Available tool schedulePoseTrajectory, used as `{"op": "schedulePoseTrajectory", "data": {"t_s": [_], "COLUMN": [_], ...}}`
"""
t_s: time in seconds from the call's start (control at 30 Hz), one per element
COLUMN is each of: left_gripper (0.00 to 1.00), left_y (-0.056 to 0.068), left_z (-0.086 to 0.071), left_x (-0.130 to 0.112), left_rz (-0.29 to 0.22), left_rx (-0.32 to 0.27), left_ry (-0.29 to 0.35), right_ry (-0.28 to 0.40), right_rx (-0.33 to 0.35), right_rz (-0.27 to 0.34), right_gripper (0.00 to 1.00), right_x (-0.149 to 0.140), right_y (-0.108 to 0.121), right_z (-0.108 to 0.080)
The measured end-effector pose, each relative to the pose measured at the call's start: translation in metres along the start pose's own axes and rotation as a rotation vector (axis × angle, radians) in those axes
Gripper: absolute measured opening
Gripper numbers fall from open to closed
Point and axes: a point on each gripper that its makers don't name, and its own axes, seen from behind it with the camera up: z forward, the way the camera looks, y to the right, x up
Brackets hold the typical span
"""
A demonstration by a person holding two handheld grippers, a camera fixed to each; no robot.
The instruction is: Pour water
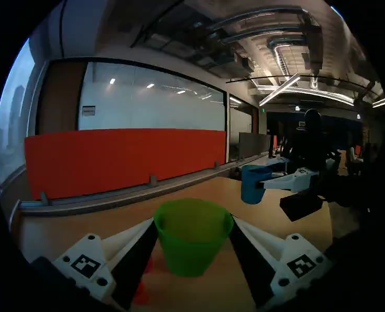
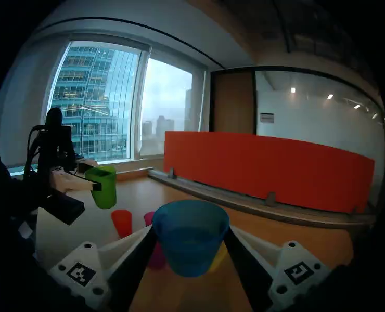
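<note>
1. The blue cup (image 2: 191,239) sits upright between the two fingers of the right gripper (image 2: 191,229), raised above the wooden table (image 2: 156,195). The fingers are closed part-way, one against each side of the cup wall. Whether the cup holds water cannot be told.
2. The green cup (image 1: 193,242) sits upright between the fingers of the left gripper (image 1: 192,223), which clamp it from both sides in the same way. It is also clear of the table top.
3. In the left gripper view, the blue cup appears farther off to the right, held level. In the right gripper view, the green cup appears farther off to the left. The two cups are well apart.
4. On the table, behind the blue cup, stand a small orange cup (image 2: 122,222) and, just beside it, a pink cup (image 2: 156,256).
5. An orange partition (image 2: 265,166) runs along the far edge of the table; a large window (image 2: 104,99) lies beyond it.
</note>
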Motion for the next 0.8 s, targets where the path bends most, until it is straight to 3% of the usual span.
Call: {"op": "schedulePoseTrajectory", "data": {"t_s": [0.27, 0.8], "left_gripper": [0.89, 0.89], "left_y": [0.006, 0.010], "left_z": [-0.001, 0.000], "left_x": [0.007, 0.001], "left_rz": [0.021, 0.001], "left_rx": [-0.005, -0.029], "left_ry": [0.031, 0.022], "right_ry": [0.007, 0.001], "right_rx": [0.002, 0.029], "right_rz": [-0.008, -0.054], "right_gripper": [0.90, 0.90], "right_x": [0.004, 0.017], "right_y": [0.001, -0.003], "right_z": [-0.002, -0.005]}}
